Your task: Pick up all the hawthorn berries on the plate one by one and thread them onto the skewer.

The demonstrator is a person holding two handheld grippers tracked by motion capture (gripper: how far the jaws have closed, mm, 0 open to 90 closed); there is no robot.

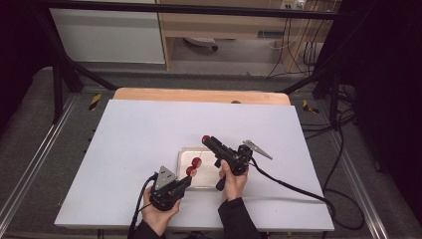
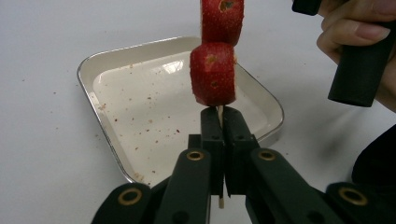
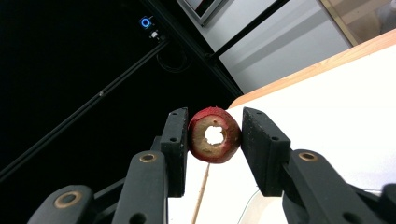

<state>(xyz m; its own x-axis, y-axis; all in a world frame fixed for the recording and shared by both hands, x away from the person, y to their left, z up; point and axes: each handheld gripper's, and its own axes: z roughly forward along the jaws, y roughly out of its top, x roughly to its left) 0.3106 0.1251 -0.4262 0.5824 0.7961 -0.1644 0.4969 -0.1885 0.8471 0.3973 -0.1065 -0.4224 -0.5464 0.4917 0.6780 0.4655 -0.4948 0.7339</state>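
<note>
My left gripper [image 1: 186,181] [image 2: 219,119] is shut on a thin wooden skewer [image 2: 219,110] that carries two red cored fruits, the lower one [image 2: 214,74] [image 1: 191,171] just past the jaws and the upper one [image 2: 222,18] [image 1: 197,162] beyond it. They hang over a shallow metal tray [image 1: 181,152] [image 2: 88,65]. My right gripper [image 1: 207,141] [image 3: 215,122] is raised beyond the tray's far edge, shut on a third red fruit ring [image 3: 198,142] [image 1: 205,138] with a hole through its middle. A skewer [image 3: 201,196] shows below that ring.
The tray lies on a white board [image 1: 149,134] over a wooden table [image 1: 199,94]. Red crumbs speckle the tray floor. The person's right hand [image 2: 355,37] grips its handle close to the skewer. A cable [image 1: 298,189] trails right. Black frame bars [image 1: 64,69] flank the table.
</note>
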